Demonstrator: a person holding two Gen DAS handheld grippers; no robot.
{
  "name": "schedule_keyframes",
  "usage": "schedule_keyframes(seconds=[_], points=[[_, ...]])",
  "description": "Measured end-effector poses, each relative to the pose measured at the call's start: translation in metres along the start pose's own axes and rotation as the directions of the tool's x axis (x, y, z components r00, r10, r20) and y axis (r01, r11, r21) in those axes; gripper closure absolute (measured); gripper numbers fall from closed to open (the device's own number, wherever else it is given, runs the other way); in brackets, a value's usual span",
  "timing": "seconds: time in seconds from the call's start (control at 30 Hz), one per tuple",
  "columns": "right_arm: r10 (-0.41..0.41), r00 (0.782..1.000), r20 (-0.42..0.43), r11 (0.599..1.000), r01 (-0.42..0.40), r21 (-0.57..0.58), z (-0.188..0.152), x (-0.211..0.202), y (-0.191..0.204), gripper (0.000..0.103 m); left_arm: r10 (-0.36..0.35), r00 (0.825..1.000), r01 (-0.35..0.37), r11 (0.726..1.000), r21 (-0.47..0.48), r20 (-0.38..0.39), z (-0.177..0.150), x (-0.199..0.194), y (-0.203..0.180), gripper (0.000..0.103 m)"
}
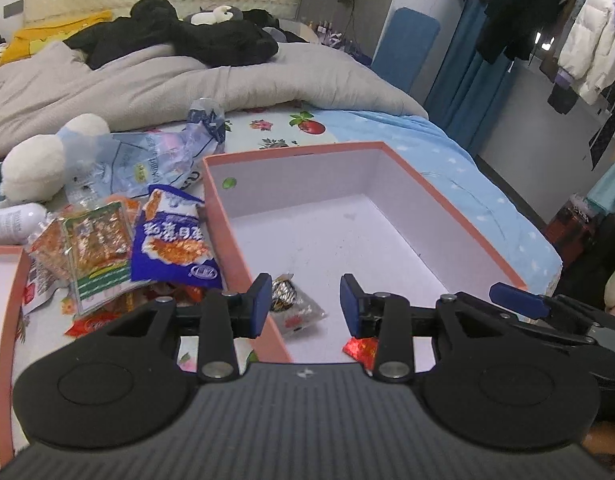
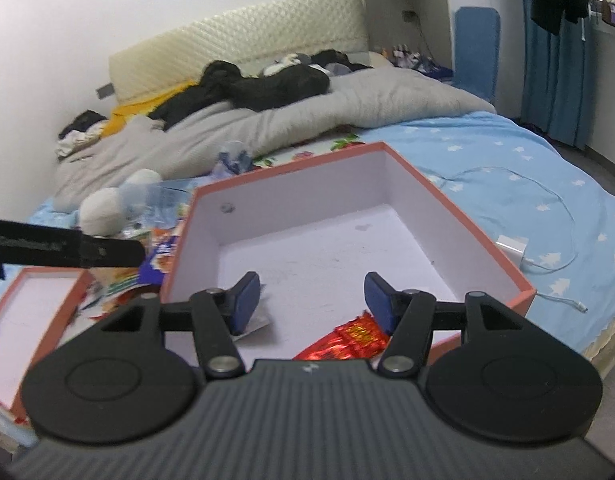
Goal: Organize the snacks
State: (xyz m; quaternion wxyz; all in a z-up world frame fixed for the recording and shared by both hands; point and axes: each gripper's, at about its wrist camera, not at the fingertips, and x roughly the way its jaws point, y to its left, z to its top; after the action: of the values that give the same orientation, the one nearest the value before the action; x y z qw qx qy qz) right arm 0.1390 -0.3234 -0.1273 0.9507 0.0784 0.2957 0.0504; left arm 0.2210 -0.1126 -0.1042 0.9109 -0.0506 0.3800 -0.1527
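Observation:
A pink-rimmed box [image 1: 291, 152] with a white inside sits on the bed; it also shows in the right wrist view [image 2: 291, 170]. Inside lie a silver snack packet [image 1: 295, 308] and a red snack packet [image 2: 347, 338], which also shows in the left wrist view [image 1: 361, 350]. My left gripper [image 1: 303, 304] is open and empty over the box's near left corner. My right gripper [image 2: 313, 300] is open and empty over the box's near edge, above the red packet. A pile of snack packets [image 1: 103, 248] lies left of the box, with a blue packet [image 1: 173, 240] on top.
A box lid [image 2: 35, 312] lies at the left. A white plush toy [image 1: 35, 164], a crumpled plastic bag [image 1: 147, 160] and a grey quilt [image 1: 167, 80] lie behind. A white charger [image 2: 511, 246] with its cable lies on the blue sheet at the right.

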Motion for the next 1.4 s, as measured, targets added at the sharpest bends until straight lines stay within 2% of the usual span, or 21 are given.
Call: schedule_keyframes(seconds=[0.47,0.6,0.77,0.9,1.2,1.23,1.3,1.4], points=[[0.086,0.996,0.018,0.996,-0.085,-0.013,-0.026,-0.046,0.040,0.043,0.036,0.996,-0.031,0.997,-0.068,0.077,-0.049,-0.076,0.027,0.060],[0.116,0.993,0.025,0.993,-0.115,-0.029,-0.034,-0.054,0.052,0.043,0.060,0.994,-0.052,0.995,-0.087,0.094,-0.066,-0.096,0.033,0.054],[0.162,0.987,0.008,0.985,-0.161,-0.056,-0.049,-0.062,0.069,0.043,0.085,0.991,-0.070,0.988,-0.141,0.102,-0.091,-0.118,0.047,0.051],[0.193,0.981,-0.022,0.977,-0.194,-0.088,-0.061,-0.064,0.084,0.043,0.111,0.990,-0.091,0.976,-0.198,0.089,-0.110,-0.128,0.063,0.048],[0.193,0.980,-0.052,0.961,-0.199,-0.192,-0.072,-0.061,0.115,0.043,0.157,0.985,-0.128,0.948,-0.292,0.076,-0.140,-0.138,0.091,0.047],[0.192,0.980,-0.055,0.959,-0.200,-0.200,-0.072,-0.060,0.117,0.043,0.156,0.985,-0.126,0.944,-0.305,0.075,-0.142,-0.137,0.094,0.046],[0.190,0.980,-0.059,0.954,-0.198,-0.223,-0.073,-0.057,0.120,0.044,0.157,0.985,-0.122,0.933,-0.338,0.077,-0.144,-0.135,0.102,0.038],[0.174,0.983,-0.059,0.947,-0.183,-0.265,-0.075,-0.051,0.128,0.044,0.153,0.985,-0.111,0.919,-0.378,0.083,-0.146,-0.127,0.117,0.038]])
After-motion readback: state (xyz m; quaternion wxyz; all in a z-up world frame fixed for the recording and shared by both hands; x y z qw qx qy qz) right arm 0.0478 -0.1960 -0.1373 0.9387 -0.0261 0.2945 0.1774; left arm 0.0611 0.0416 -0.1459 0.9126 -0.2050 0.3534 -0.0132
